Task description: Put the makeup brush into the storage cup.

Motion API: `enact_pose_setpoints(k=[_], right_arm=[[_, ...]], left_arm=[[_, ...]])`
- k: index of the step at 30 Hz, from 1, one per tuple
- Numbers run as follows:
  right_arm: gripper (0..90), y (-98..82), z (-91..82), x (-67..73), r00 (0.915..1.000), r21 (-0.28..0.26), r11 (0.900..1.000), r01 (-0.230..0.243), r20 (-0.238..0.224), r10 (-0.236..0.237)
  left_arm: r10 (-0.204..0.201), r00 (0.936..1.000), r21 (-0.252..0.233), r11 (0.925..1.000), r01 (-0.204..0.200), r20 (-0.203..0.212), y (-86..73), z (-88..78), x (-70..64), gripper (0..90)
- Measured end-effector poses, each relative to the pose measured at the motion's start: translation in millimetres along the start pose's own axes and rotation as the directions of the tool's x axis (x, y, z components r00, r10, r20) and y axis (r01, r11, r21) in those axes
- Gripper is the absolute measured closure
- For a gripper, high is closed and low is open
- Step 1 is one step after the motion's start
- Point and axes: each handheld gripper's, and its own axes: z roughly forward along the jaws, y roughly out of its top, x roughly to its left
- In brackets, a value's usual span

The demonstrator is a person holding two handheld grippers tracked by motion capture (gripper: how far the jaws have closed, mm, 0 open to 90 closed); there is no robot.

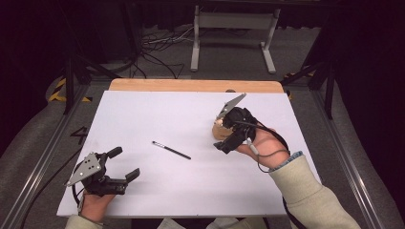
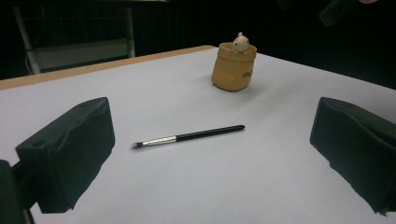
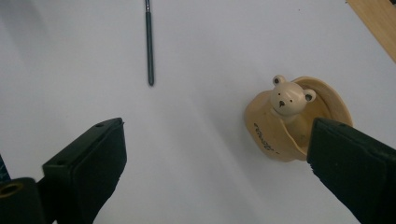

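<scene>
Black and padded, the right gripper [image 1: 228,135] is hovering over the far right part of the table with its jaws spread wide and gripping nothing. In the right gripper view, one jaw is overlapping the near rim of the small tan ceramic pot with a bear's head peeking from it [image 3: 286,122], while the other jaw is standing well apart over bare surface. That pot is sitting upright on the white tabletop [image 1: 157,114], near the wooden far edge [image 1: 191,85]. The left gripper [image 1: 123,163] is resting low at the near left corner, its jaws also wide apart and empty. Between the two grippers, a thin black-handled brush with a silver ferrule [image 1: 171,150] is lying flat, apart from the pot.
</scene>
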Motion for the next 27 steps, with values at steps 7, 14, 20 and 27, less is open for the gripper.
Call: enact_pose_setpoints(k=[7,14,20,27], right_arm=[[6.0,12.6,3.2,-0.3,0.9999,0.062,0.998,0.006,-0.011,-0.005],[6.5,29.4,8.9,3.1,0.9993,0.09,0.996,0.029,-0.025,-0.027],[6.5,43.7,21.7,4.8,0.9983,0.098,0.994,0.043,-0.042,-0.039],[6.4,57.8,31.9,6.3,0.9966,0.106,0.992,0.064,-0.059,-0.058]], left_arm=[[0.003,1.0,0.003,1.0,-0.003,0.007,0.9,2.2,1.2,0.7],[-0.005,1.0,0.002,1.0,0.005,0.004,-0.2,0.6,0.4,0.7],[-0.004,0.9999,-0.002,1.0,0.004,-0.014,-1.8,-5.9,-0.4,0.7],[-0.011,0.9994,0.001,0.9999,0.011,-0.034,-4.4,-14.5,-1.6,0.7]])
